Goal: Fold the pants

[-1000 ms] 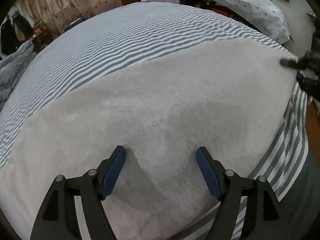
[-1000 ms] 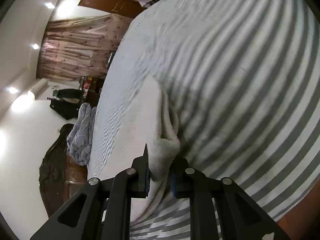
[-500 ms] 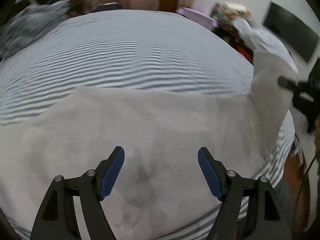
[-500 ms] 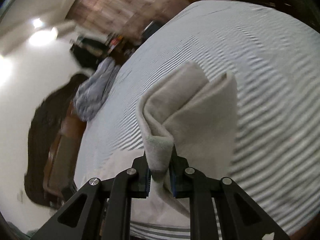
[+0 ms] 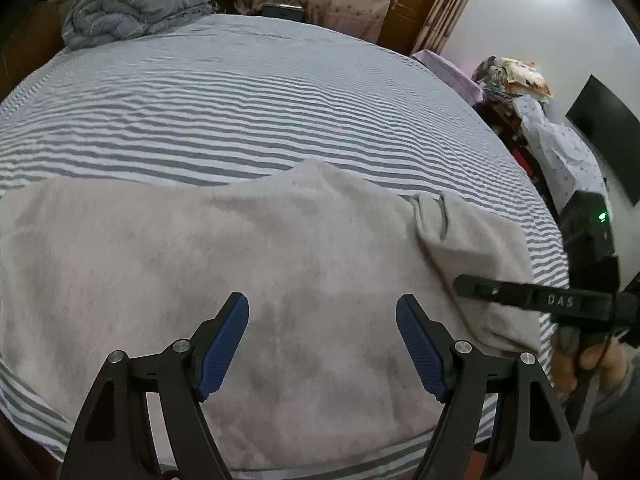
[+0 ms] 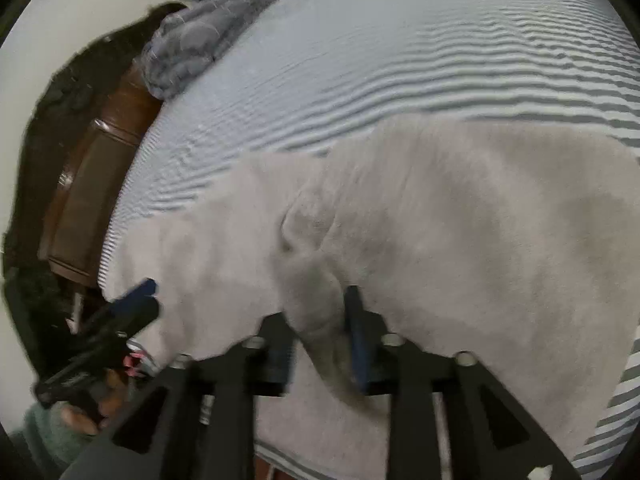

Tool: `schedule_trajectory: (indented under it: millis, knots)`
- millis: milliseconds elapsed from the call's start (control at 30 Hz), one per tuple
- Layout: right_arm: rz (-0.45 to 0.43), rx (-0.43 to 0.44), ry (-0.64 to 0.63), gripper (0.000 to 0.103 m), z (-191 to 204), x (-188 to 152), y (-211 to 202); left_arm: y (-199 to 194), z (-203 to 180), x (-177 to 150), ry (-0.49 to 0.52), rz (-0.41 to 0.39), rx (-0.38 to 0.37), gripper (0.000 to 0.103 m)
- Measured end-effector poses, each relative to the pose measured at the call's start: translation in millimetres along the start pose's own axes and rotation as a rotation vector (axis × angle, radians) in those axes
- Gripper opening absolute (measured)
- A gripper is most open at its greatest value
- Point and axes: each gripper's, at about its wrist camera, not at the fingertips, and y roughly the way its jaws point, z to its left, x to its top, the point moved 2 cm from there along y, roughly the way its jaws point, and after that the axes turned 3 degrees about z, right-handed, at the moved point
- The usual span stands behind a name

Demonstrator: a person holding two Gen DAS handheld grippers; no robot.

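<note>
Light grey pants lie flat across the near edge of a striped bed. My left gripper is open and empty, hovering just above the middle of the pants. My right gripper is shut on a bunched end of the pants, and that end is folded over onto the rest of the cloth. In the left wrist view the folded flap lies at the right with the right gripper on it. The left gripper shows at the left of the blurred right wrist view.
The bed sheet has grey and white stripes. A crumpled blue-grey quilt sits at the far left corner. Cluttered furniture with bedding and a dark screen stand to the right. A wooden bed frame runs along the left.
The right gripper has lifted the pants end off the bed's right side and carried it leftward over the pants, making a fold. The left gripper stayed open above the cloth.
</note>
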Motion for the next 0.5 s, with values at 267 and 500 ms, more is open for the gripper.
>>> schedule_trajectory:
  millis: [267,500]
  knots:
    - [-0.035,0.073,0.033,0.051,11,-32,-24,8,-4,5,-0.095,0.031,-0.151,0.078]
    - [0.002,0.124,0.152,0.051,-13,-79,-11,33,-32,-1,-0.099,0.131,-0.224,0.081]
